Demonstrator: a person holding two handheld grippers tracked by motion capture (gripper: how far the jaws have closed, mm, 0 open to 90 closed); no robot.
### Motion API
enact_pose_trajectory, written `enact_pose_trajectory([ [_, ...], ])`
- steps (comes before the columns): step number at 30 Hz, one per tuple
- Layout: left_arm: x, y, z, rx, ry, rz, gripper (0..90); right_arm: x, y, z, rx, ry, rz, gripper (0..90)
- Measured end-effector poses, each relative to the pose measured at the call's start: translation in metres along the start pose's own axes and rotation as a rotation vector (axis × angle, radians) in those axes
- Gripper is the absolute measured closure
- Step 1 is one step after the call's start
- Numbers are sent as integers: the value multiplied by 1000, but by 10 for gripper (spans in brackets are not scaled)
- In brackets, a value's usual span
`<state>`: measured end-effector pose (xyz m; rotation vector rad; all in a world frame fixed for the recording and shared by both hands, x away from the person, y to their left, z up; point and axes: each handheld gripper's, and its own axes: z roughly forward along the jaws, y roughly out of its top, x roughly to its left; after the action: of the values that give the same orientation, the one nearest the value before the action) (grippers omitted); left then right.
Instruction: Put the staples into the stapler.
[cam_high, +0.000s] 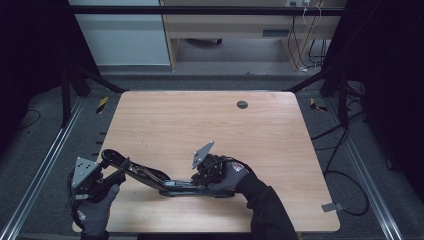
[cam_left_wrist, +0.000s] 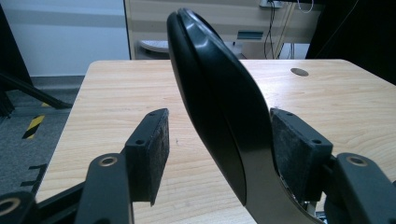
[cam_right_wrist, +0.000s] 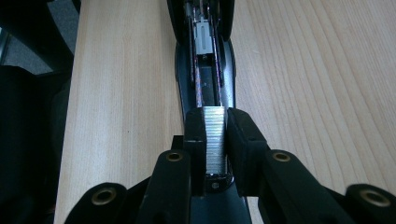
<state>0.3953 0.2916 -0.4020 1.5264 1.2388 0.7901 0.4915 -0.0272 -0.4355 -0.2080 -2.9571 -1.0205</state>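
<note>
A black stapler lies swung open near the table's front edge. Its curved top arm rises between the jaws of my left gripper and leans on the right pad. A clear gap separates it from the left pad, so this gripper is open. My right gripper is shut on a silver strip of staples, held just over the rear of the stapler's open magazine channel. In the high view, the right gripper sits over the stapler's base.
The wooden table has a round dark grommet hole near its far edge. Black frame legs and cables stand on the floor to both sides. A desk and a wall lie beyond the table.
</note>
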Motion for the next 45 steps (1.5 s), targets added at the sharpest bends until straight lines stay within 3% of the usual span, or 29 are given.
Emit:
enact_pose_trajectory([
  [40, 0, -1, 1, 3, 0, 0, 389, -6, -3, 5, 6, 42, -33, 782],
  [45, 0, -1, 1, 5, 1, 0, 392, -3, -3, 4, 3, 32, -23, 718],
])
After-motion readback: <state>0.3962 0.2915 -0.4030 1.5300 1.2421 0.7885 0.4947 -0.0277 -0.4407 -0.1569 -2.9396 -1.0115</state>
